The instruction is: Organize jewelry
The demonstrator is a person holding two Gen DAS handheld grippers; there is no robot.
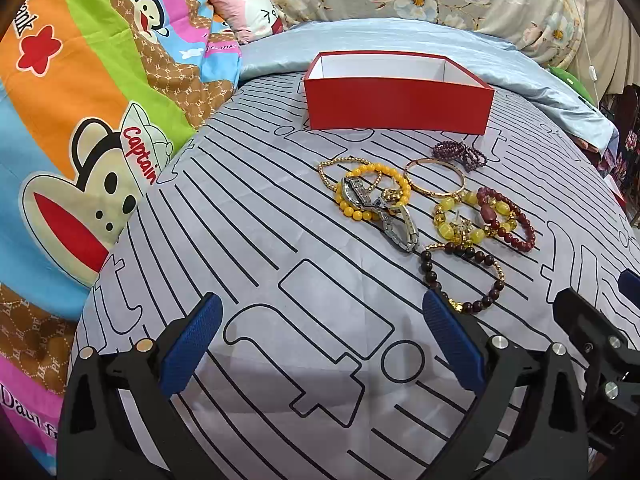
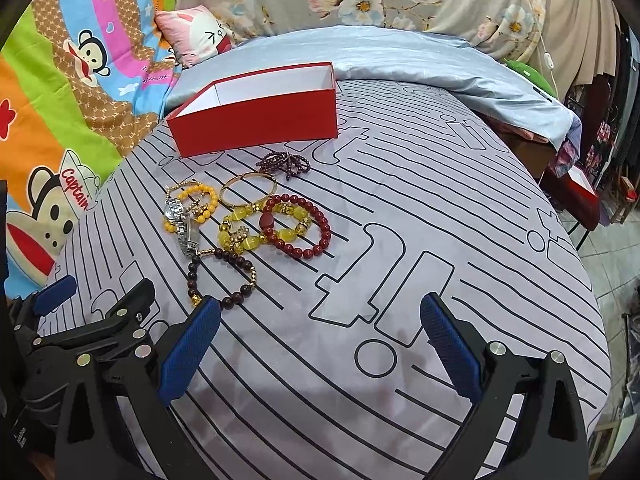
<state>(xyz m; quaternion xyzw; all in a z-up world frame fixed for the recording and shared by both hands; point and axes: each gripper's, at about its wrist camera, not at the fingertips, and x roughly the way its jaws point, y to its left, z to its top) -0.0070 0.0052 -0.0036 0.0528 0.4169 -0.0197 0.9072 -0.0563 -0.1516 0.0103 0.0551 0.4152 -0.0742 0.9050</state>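
Red box (image 1: 398,110) lies long side toward the camera, bracelets (image 1: 476,216) and watch (image 1: 384,210) clustered before it; left gripper (image 1: 322,340) and right gripper (image 2: 320,340) both gape wide, empty.

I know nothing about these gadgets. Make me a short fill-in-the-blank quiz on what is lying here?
1. The box behind the jewelry is ____ on the outside.
2. Both the left tongs and the right tongs are ____, holding nothing.
3. The metal watch lies across the ____ bead bracelet.
4. The box's white inside looks ____ so far.

Missing words: red; open; yellow; empty
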